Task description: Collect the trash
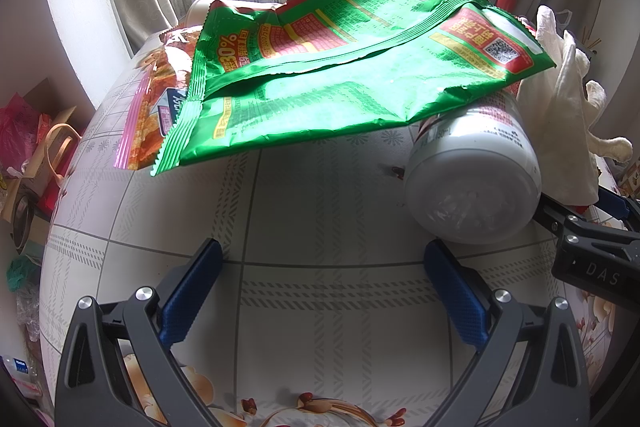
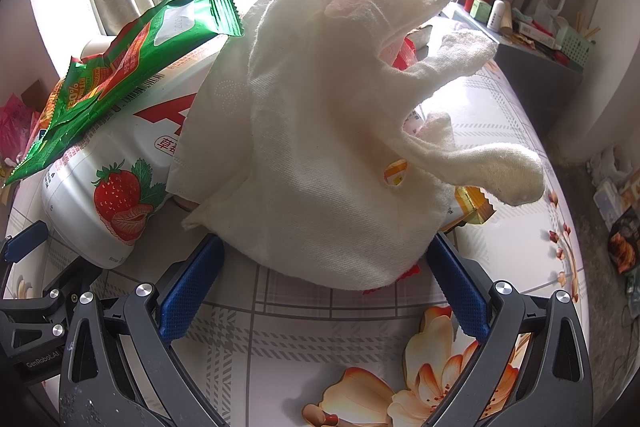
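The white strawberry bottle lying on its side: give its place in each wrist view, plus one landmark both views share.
Left wrist view: the white bottle lies right of centre, base toward the camera, under the green snack bag.
Right wrist view: the bottle is at the left, strawberry picture showing, partly covered by the white cloth.
Shared landmark: the green snack bag resting on top of the bottle.

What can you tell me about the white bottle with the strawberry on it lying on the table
The white bottle is a plastic drink bottle lying on its side on the tablecloth, its rounded base facing the left tongs. Its label shows a red strawberry, red lettering and a barcode. The green snack bag drapes over its upper part, and the white cloth glove leans against its side. Its neck and cap are hidden. Neither pair of tongs touches it.
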